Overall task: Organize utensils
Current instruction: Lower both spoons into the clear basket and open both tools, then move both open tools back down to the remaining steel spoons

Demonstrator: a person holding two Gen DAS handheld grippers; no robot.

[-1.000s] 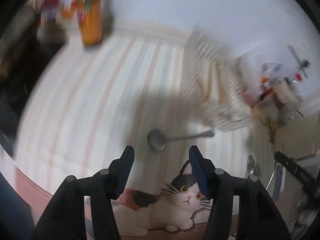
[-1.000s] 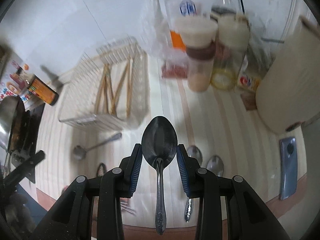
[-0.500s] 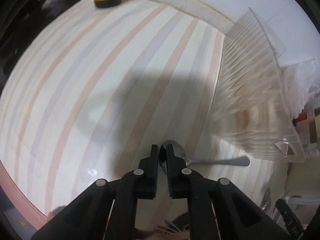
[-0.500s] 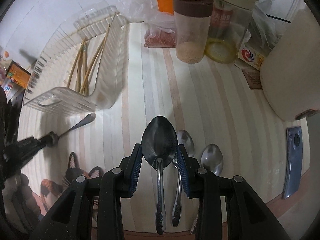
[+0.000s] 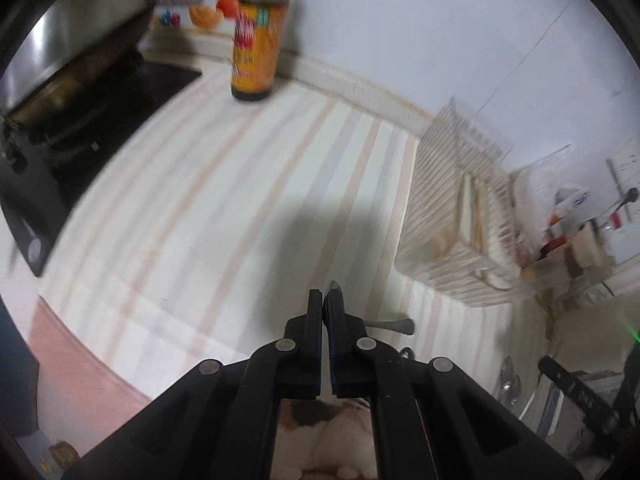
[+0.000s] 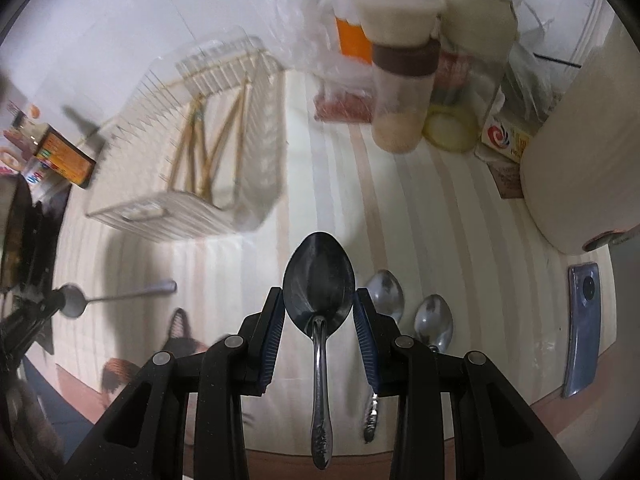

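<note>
Two spoons (image 6: 408, 306) lay side by side on the striped counter (image 5: 208, 216), sorted. My right claw (image 6: 318, 314) pinched a third spoon (image 6: 318, 276) by its bowl. My left claw (image 5: 325, 316) had just snapped together on the small spoon (image 6: 116, 298). Chopsticks (image 6: 212, 152) sat in the rack (image 6: 256, 208).

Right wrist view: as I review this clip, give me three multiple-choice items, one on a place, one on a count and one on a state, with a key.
1. The chopsticks lie: A in the clear rack; B in a drawer; C in a cup.
2. Loose spoons on the mat to the right of the right tongs: A none; B two; C five.
3. The right tongs are: A open and empty; B shut on a spoon; C shut on a fork.
Key: 1 A, the sticks rest inside the ribbed rack. 2 B, two bowls lie side by side. 3 B, the pads pinch the spoon's bowl.
</note>
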